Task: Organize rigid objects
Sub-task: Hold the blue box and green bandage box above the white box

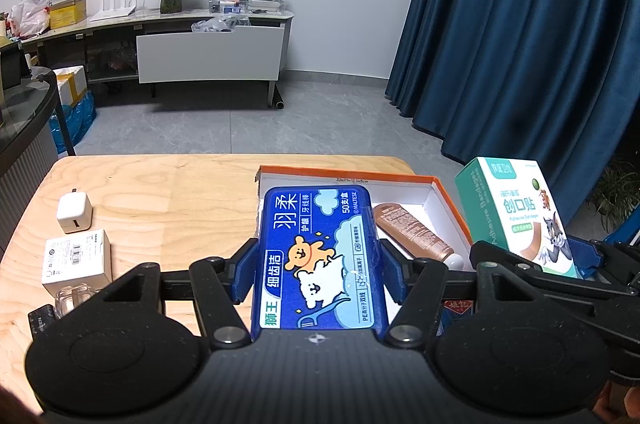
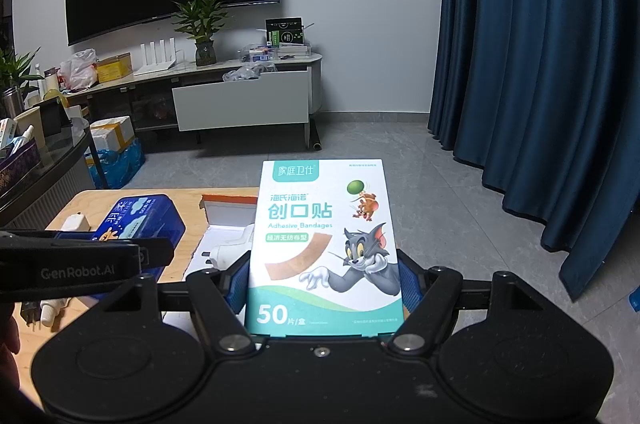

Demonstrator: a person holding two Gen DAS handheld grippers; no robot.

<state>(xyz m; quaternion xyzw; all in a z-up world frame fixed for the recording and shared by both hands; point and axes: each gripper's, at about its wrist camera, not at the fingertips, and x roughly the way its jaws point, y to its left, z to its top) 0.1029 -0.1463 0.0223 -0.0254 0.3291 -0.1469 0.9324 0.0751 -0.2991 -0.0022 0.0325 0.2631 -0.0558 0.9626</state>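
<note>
Left gripper (image 1: 318, 270) clamps the blue floss box (image 1: 318, 260) at frame centre over the orange-rimmed tray (image 1: 448, 200), right gripper (image 2: 322, 280) clamps the bandage box (image 2: 322, 244); simultaneous lowering risks collision.

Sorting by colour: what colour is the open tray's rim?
Orange rim on the white cardboard tray, clearest in the left wrist view.

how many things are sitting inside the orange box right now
2 visible: a brown tube along the orange box's right side, and a white plug-like item near its left. Held boxes may hide more.
</note>
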